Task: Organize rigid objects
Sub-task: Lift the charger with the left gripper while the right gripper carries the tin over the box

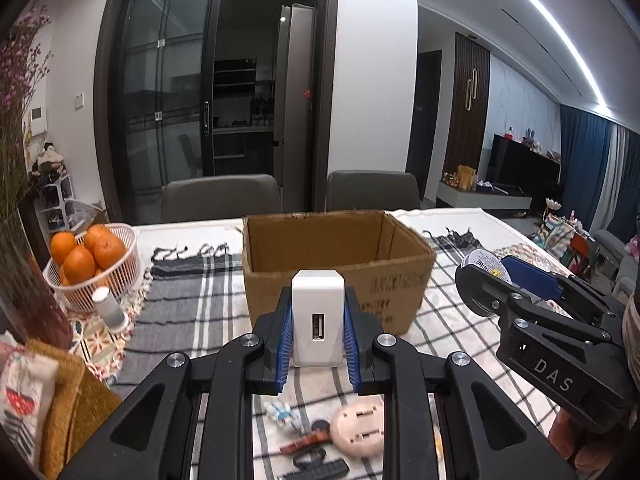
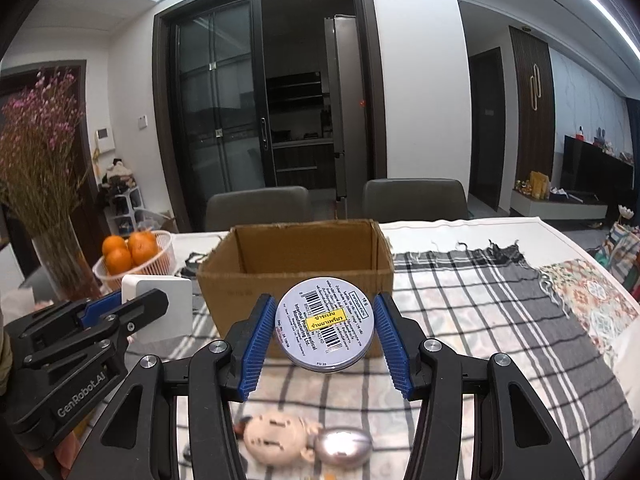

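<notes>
My left gripper point(image 1: 318, 340) is shut on a white USB charger point(image 1: 318, 320) and holds it above the table, just before the open cardboard box point(image 1: 336, 276). My right gripper point(image 2: 326, 336) is shut on a round metal tin point(image 2: 326, 322) with a barcode label, also held before the box point(image 2: 296, 280). In the left wrist view the right gripper point(image 1: 504, 280) sits to the right with the tin point(image 1: 484, 264). In the right wrist view the left gripper point(image 2: 120, 308) sits to the left with the charger point(image 2: 160, 304). Below lie a beige round piece point(image 1: 358, 428), small toys point(image 1: 304, 436) and a metal spoon bowl point(image 2: 344, 446).
A white basket of oranges point(image 1: 92, 264) and a small white cylinder point(image 1: 108, 308) stand at the left. A vase of dried flowers point(image 2: 48, 200) stands at the far left. Two grey chairs point(image 2: 416, 200) stand behind the table. A checked cloth point(image 2: 480, 320) covers the table.
</notes>
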`<state>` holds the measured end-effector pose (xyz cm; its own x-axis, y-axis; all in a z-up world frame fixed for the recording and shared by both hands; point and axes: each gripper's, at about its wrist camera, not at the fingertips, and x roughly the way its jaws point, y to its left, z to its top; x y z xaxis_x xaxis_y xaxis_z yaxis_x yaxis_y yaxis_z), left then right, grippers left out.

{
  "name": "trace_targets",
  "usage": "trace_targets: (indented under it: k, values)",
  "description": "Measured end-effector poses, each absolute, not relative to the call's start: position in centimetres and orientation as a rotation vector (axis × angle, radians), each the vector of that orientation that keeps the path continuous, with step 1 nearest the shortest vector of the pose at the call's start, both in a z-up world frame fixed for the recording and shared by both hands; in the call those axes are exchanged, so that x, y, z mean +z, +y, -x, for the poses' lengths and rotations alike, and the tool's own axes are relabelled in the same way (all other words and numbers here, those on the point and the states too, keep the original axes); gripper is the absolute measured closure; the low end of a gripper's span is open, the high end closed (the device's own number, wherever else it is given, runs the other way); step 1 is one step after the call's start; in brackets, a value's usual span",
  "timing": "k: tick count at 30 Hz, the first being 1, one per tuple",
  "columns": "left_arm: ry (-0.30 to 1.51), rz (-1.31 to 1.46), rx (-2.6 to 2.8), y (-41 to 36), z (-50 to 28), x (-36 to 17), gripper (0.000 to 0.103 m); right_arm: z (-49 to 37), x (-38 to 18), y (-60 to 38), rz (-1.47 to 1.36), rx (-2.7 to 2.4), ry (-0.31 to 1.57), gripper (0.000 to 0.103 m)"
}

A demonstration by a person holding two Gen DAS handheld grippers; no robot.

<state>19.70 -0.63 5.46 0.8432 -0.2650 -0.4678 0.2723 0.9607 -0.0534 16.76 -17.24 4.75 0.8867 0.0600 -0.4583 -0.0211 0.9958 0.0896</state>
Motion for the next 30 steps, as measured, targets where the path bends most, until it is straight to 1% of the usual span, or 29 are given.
trace_targets:
  k: [8, 19, 30]
  values:
    - [0.489, -0.002, -0.290, -1.1, -22.7, 7.3, 0.080, -20.2, 6.7, -17.7, -0.085, 0.073, 0.469, 0.051]
    - [0.521, 0.013, -0.282, -1.7, -27.6, 8.7, 0.080, -25.8, 7.6, -18.0, -0.079, 0.119, 0.538, 0.051]
    - [0.691, 0.020, -0.278, -2.6, -33.6, 6.9, 0.080, -32.1, 5.8, -18.7, -0.079, 0.141, 0.708, 0.051]
